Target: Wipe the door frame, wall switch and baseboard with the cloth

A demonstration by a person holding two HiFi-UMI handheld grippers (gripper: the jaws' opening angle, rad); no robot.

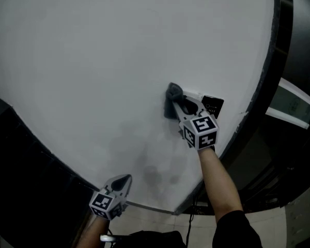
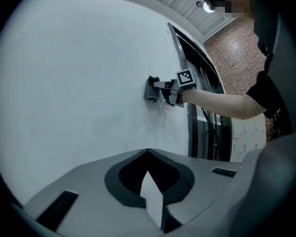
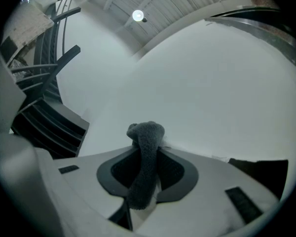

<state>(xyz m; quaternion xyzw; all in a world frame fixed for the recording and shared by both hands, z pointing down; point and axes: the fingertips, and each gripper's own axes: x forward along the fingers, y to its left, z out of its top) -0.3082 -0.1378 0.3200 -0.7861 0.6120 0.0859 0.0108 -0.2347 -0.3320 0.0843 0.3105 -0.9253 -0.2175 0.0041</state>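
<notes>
Grey cloth, clamped in the right hand-held gripper, presses the wall just beside the black wall switch, probably the step in hand, needing a short slide onto it; the left hand-held gripper hangs closed, empty.

Bare wall left of cloth; door frame bounds right

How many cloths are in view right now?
1: the grey cloth clamped in the right gripper, against the white wall beside the black wall switch. The left gripper holds none.
</notes>
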